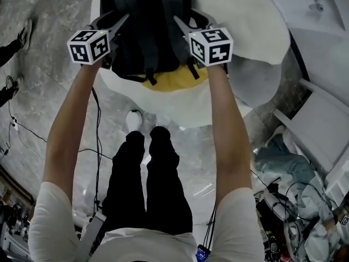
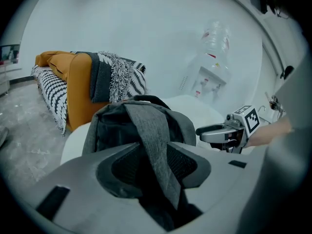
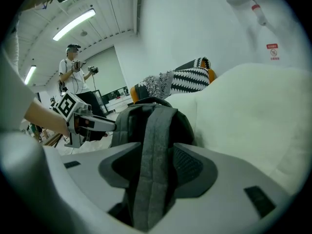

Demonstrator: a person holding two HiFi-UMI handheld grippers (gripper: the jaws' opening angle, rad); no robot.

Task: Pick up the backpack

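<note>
1. One backpack (image 1: 144,37)
2. Two shoulder straps on it: left strap (image 2: 155,140), right strap (image 3: 152,150)
3. Two grippers: left gripper (image 1: 115,22), right gripper (image 1: 182,23)
4. One white cushion (image 1: 256,26)
5. One orange sofa (image 2: 78,82)
6. One water dispenser (image 2: 209,79)
7. One person (image 3: 73,72) standing in the background

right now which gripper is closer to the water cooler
Right. The right gripper is at the backpack on the side toward the water cooler; the left gripper is at the backpack's far side.

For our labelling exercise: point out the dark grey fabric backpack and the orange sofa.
dark grey fabric backpack (image 1: 146,30): head view, back panel between straps.
orange sofa (image 2: 78,89): left gripper view, armrest side.
</note>
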